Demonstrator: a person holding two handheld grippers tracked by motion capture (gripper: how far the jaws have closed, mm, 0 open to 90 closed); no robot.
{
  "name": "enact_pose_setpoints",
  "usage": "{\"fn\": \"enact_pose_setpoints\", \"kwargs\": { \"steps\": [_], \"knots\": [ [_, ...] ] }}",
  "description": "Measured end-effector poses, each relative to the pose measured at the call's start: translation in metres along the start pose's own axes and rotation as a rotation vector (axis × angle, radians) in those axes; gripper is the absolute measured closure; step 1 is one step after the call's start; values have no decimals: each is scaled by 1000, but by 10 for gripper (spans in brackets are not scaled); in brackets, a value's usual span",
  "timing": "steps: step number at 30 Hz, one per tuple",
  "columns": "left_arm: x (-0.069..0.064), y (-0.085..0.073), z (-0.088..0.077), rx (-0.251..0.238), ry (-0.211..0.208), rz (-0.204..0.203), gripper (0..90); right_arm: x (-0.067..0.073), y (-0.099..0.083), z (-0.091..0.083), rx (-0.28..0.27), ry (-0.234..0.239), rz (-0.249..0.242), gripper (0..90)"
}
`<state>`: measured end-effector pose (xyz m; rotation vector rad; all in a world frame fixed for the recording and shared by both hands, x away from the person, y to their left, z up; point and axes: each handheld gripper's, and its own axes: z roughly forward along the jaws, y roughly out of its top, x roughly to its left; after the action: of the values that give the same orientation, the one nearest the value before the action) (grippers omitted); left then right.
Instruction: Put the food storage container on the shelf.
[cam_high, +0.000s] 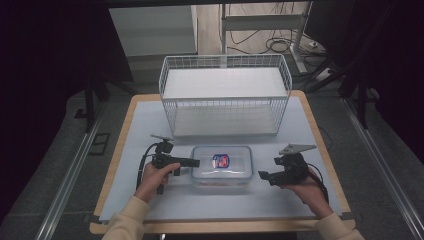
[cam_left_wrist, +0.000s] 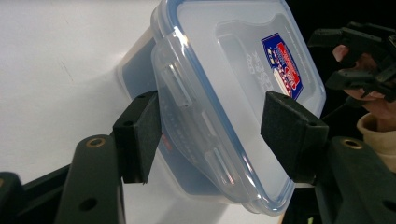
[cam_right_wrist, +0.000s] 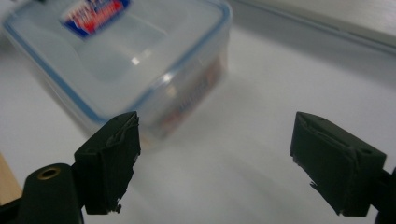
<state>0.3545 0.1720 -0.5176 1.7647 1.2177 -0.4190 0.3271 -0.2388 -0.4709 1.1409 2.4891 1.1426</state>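
Black pads of the left gripper (cam_left_wrist: 210, 135) stand on either side of the near end of the clear plastic container (cam_high: 222, 166), one against its short wall by the lid latch, the other over the lid, not clearly pressing; the jaws are fairly wide. That container, its blue-sealed lid clipped on and bearing a red-and-blue label (cam_high: 220, 160), lies flat on the table near the front edge, between the two hands. Just beside its other end the right gripper (cam_high: 264, 175) hovers, jaws spread wide with nothing between them. Behind the container, well apart, a white wire basket (cam_high: 225, 107) stands at the far side of the pale sheet (cam_high: 150, 120) covering the wooden table (cam_high: 116, 160). Around the table lie grey floor, metal rails, and loose cables near a desk frame at the back.
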Motion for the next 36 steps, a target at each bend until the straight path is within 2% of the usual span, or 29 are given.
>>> {"fn": "enact_pose_setpoints", "kwargs": {
  "steps": [6,11,20,28,36],
  "knots": [
    [2,0,1,10,-14,-8,363,4,16,13,-7,67,25,154],
    [4,0,1,14,-19,-13,346,6,22,23,3,111,51,147],
    [5,0,3,20,-7,-26,276,6,22,23,3,110,53,147],
    [8,0,4,27,-13,-33,232,4,20,26,9,106,61,146],
    [6,0,4,28,-23,-29,259,3,20,25,3,99,65,146]
  ]
}}
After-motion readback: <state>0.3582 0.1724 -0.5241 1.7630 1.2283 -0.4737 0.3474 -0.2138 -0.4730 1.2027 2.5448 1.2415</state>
